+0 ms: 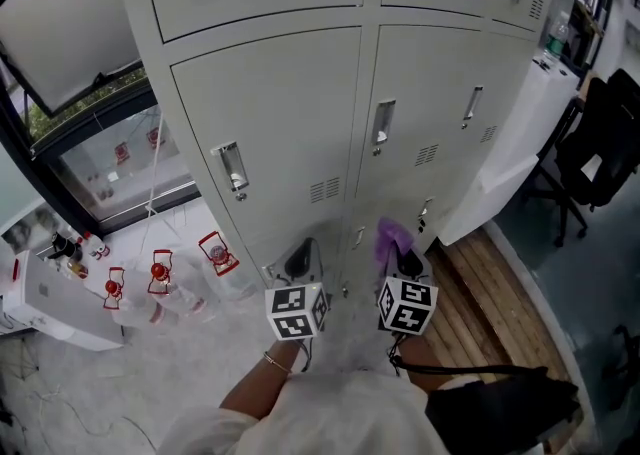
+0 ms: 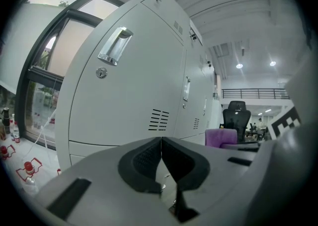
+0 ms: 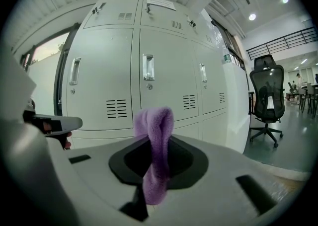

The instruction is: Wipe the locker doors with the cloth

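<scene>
Between the right gripper (image 3: 156, 163) fingers (image 3: 131, 159), a fuzzy, folded purple cloth (image 3: 155, 125), upright

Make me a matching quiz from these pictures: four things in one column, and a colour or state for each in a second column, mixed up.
Column one
1. cloth
2. left gripper
3. office chair
4. locker doors

Column two
A. shut, nothing between its fingers
B. black, unoccupied
C. purple, clamped in the right gripper
D. pale grey, with metal handles

Pairs: 1-C, 2-A, 3-B, 4-D
</scene>
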`<state>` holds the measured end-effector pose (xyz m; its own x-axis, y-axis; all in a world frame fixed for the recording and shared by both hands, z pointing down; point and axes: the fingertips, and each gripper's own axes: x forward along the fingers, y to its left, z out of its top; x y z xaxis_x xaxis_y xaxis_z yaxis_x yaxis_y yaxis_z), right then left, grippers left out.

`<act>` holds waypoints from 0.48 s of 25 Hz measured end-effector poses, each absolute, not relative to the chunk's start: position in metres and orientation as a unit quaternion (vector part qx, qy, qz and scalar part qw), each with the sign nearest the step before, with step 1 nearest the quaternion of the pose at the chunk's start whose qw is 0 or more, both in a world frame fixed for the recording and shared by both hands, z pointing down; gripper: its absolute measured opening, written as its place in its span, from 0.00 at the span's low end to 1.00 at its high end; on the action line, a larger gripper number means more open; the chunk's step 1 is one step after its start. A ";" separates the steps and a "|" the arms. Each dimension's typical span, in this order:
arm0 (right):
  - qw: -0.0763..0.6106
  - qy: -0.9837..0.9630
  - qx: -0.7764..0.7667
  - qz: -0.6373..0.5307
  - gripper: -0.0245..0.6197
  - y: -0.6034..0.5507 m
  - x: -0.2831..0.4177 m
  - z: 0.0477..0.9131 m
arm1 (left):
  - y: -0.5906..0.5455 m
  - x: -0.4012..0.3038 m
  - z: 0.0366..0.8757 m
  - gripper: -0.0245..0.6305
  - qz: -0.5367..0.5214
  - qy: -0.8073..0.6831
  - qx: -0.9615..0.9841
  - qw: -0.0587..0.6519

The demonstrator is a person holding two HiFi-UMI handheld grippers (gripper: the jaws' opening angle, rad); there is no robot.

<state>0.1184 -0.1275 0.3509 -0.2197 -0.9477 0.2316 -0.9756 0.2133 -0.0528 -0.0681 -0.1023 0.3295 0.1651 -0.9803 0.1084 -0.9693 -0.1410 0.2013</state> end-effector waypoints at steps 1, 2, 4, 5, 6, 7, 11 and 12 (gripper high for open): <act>0.074 -0.776 0.620 0.094 0.12 -0.127 0.119 0.350 | -0.102 -0.068 0.329 0.05 -0.024 -0.645 0.755 0.112; 0.073 -0.776 0.619 0.094 0.12 -0.127 0.119 0.350 | -0.101 -0.067 0.330 0.05 -0.024 -0.645 0.755 0.112; 0.072 -0.777 0.618 0.094 0.12 -0.126 0.119 0.350 | -0.099 -0.067 0.330 0.05 -0.024 -0.646 0.755 0.112; 0.072 -0.777 0.618 0.095 0.12 -0.126 0.119 0.351 | -0.099 -0.067 0.330 0.05 -0.025 -0.646 0.755 0.112; 0.072 -0.777 0.618 0.095 0.12 -0.125 0.119 0.351 | -0.098 -0.068 0.329 0.05 -0.025 -0.646 0.754 0.112; 0.071 -0.777 0.617 0.096 0.12 -0.125 0.119 0.351 | -0.098 -0.068 0.329 0.05 -0.025 -0.647 0.754 0.112; 0.067 -0.778 0.616 0.099 0.12 -0.124 0.120 0.350 | -0.096 -0.069 0.328 0.05 -0.025 -0.648 0.753 0.112; 0.067 -0.778 0.616 0.100 0.12 -0.124 0.120 0.350 | -0.095 -0.069 0.328 0.05 -0.025 -0.649 0.752 0.112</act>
